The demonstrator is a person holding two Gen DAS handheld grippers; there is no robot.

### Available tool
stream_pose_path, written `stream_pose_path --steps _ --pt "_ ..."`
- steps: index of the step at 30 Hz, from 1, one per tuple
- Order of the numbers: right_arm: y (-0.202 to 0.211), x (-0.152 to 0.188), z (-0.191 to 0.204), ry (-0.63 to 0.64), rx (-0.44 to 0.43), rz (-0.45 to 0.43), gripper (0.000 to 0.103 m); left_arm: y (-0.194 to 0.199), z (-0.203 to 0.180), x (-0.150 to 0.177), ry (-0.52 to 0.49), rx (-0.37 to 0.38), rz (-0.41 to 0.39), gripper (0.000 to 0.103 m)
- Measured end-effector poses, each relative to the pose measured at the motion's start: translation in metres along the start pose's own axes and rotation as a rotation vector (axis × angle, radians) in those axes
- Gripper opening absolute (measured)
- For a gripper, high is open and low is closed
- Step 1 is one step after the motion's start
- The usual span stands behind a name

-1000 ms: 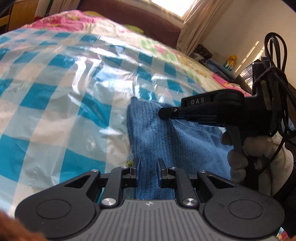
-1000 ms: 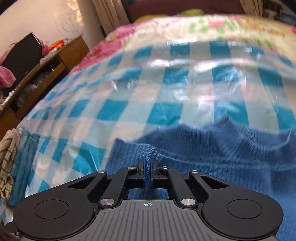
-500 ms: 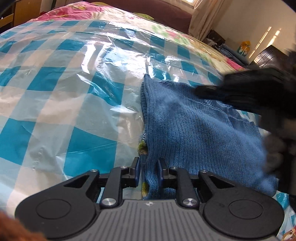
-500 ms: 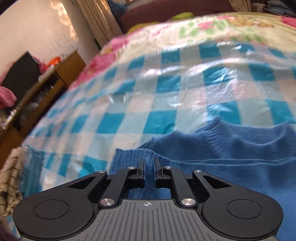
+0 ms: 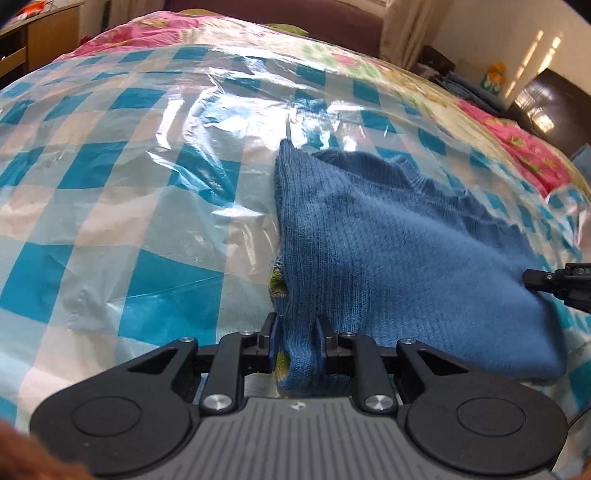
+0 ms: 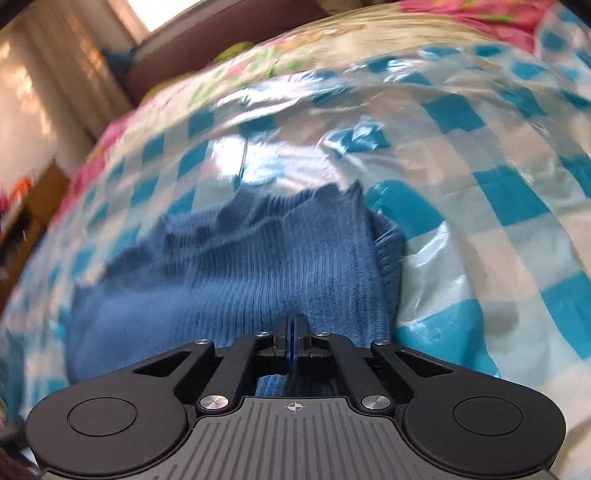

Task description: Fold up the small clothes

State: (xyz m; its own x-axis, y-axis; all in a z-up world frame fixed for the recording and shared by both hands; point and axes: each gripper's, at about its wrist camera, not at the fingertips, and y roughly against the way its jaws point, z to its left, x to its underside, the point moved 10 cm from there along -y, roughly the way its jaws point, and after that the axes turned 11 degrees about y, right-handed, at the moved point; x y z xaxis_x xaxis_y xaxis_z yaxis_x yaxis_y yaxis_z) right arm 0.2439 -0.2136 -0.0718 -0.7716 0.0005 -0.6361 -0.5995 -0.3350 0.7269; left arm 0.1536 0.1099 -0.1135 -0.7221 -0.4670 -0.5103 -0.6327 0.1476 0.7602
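Observation:
A small blue knitted sweater [image 5: 388, 240] lies on a blue-and-white checked plastic sheet [image 5: 110, 184] over a bed. My left gripper [image 5: 297, 332] is shut on the sweater's near left edge, with knit bunched between the fingers. A bit of green-yellow trim [image 5: 277, 286] shows at that edge. My right gripper [image 6: 294, 334] has its jaws pressed together right above the sweater [image 6: 240, 266]; I cannot tell whether a thin layer is pinched. The right gripper's tip [image 5: 554, 278] shows at the sweater's right side in the left wrist view.
A floral quilt [image 5: 517, 147] lies under the plastic sheet. A wooden desk [image 5: 37, 33] stands at the far left. A dark headboard [image 6: 221, 44] and curtains [image 6: 74, 62] are at the back. The sheet [image 6: 480, 184] is crinkled and shiny.
My right gripper has swung from the far collar side back to the sweater's near right edge, folding it over. Its jaws have closed fully. The left gripper keeps its hold.

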Motion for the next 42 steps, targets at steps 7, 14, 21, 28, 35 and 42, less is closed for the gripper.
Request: stream_pose_path --steps 7,14,21,28,35,42 --pt "0.001 0.008 -0.014 0.061 0.099 0.022 0.005 -0.003 0.002 0.005 -0.004 -0.041 0.014 0.024" --pt "0.009 0.019 -0.010 0.103 0.106 0.023 0.011 0.003 -0.005 0.007 -0.017 -0.054 -0.003 0.024" --pt "0.031 0.018 -0.005 0.096 0.091 -0.021 0.012 0.004 0.002 0.008 0.008 -0.082 0.009 0.029" --pt "0.029 0.032 -0.014 0.109 0.122 0.032 0.012 0.008 0.013 0.011 0.018 -0.115 0.010 0.030" --pt "0.039 0.029 -0.002 0.138 0.124 0.020 0.015 0.015 0.002 0.013 0.023 -0.075 -0.006 0.030" --pt "0.037 0.037 0.005 0.150 0.151 0.040 0.016 0.016 -0.005 0.017 -0.020 -0.087 -0.017 0.030"
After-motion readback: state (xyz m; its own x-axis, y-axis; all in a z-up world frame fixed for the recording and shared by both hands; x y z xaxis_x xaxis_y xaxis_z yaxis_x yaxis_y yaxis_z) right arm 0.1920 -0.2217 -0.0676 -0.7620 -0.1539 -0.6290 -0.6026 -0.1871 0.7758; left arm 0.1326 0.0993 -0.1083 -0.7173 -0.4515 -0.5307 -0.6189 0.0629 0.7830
